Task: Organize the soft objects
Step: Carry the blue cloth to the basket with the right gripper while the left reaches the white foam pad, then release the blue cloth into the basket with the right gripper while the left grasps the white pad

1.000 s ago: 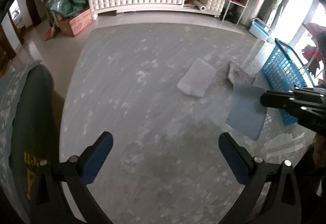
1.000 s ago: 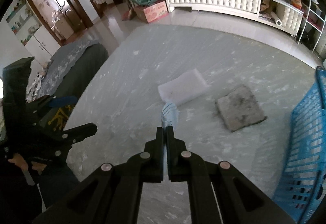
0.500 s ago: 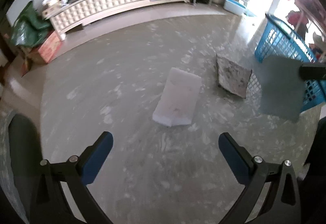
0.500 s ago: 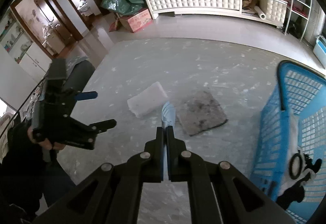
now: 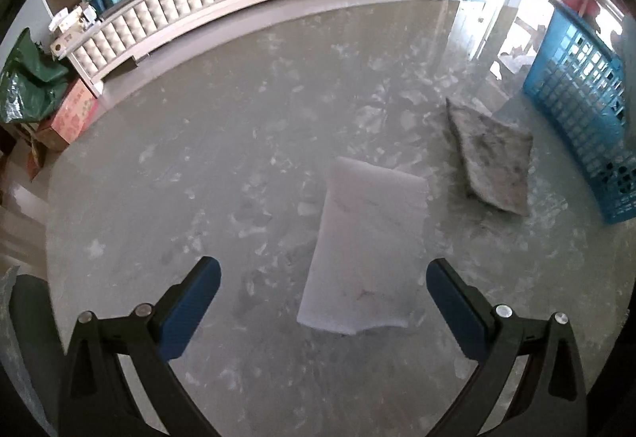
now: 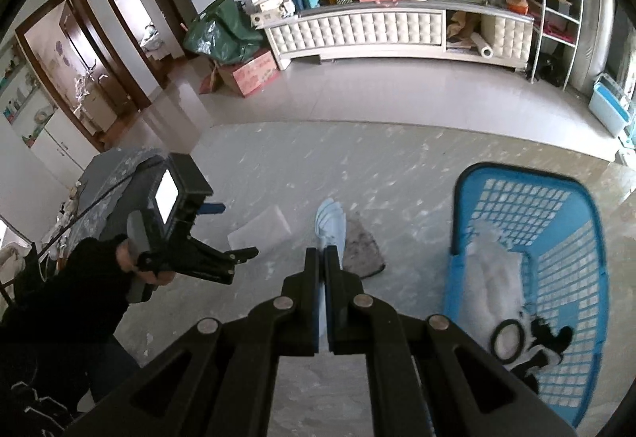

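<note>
Left wrist view: the left gripper [image 5: 318,302], two black arms tipped with blue pads, hangs spread wide and grasps nothing. Just ahead of it lies one white rectangular foam pad [image 5: 367,252], flat on the pale grey mottled floor mat [image 5: 238,143]. To the right, apart from the foam, lies one grey, stained square cushion [image 5: 493,155], and near that stands one blue plastic lattice laundry basket [image 5: 584,111]. Along the far wall runs a long cream tufted cabinet [image 5: 190,16] crowded with boxes and bottles; their printing is too small to read. A green plastic bag [image 5: 28,83] sits on a pink cardboard box [image 5: 71,115] at left.

Right wrist view: the right gripper [image 6: 322,258] is clenched on one pale blue folded cloth [image 6: 330,226], which sticks up beyond its tips, held above the mat beside the basket. The basket [image 6: 588,222] holds one fluffy white item and one black-and-white soft piece. The gloved left hand [image 6: 135,270] holds the other gripper at left. Two open wooden doorways show in the back left.
</note>
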